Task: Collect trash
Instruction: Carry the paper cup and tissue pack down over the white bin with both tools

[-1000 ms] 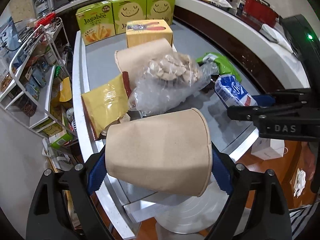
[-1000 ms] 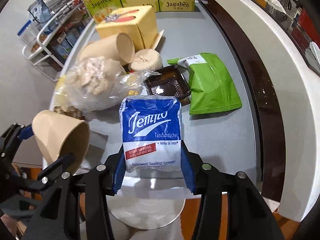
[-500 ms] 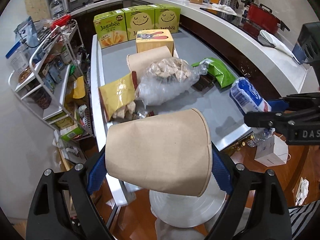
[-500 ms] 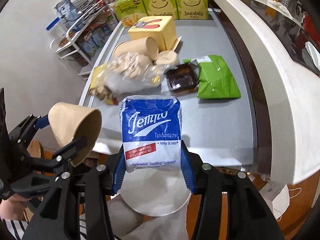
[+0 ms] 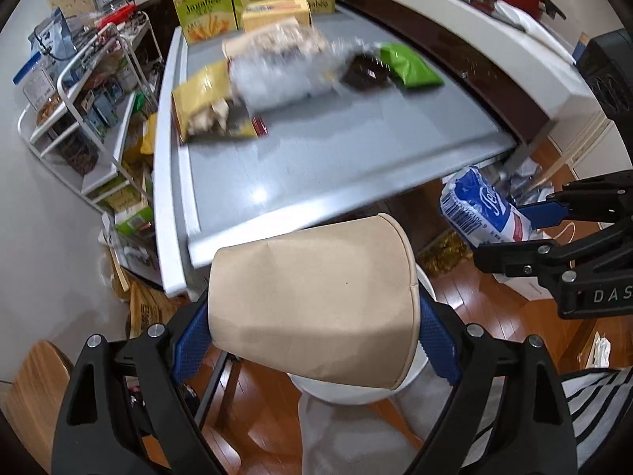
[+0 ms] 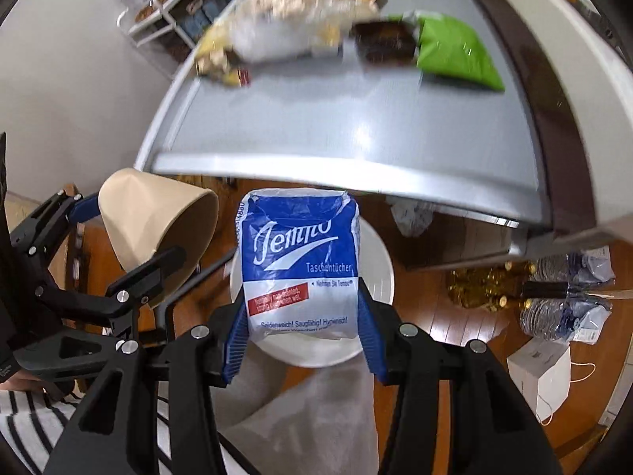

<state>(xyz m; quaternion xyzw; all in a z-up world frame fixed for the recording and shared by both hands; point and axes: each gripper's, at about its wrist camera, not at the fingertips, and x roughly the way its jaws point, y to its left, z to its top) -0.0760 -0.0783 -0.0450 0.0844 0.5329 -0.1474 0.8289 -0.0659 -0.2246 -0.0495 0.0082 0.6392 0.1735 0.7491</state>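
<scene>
Left claw (image 5: 316,328) and right claw (image 6: 302,340) side by side, angled steeply downward, both clamped.

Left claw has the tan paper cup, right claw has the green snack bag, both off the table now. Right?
Not quite. The right claw holds the blue tissue pack, as the right wrist view shows. The green snack bag lies on the table. The left claw does hold the tan paper cup.
</scene>
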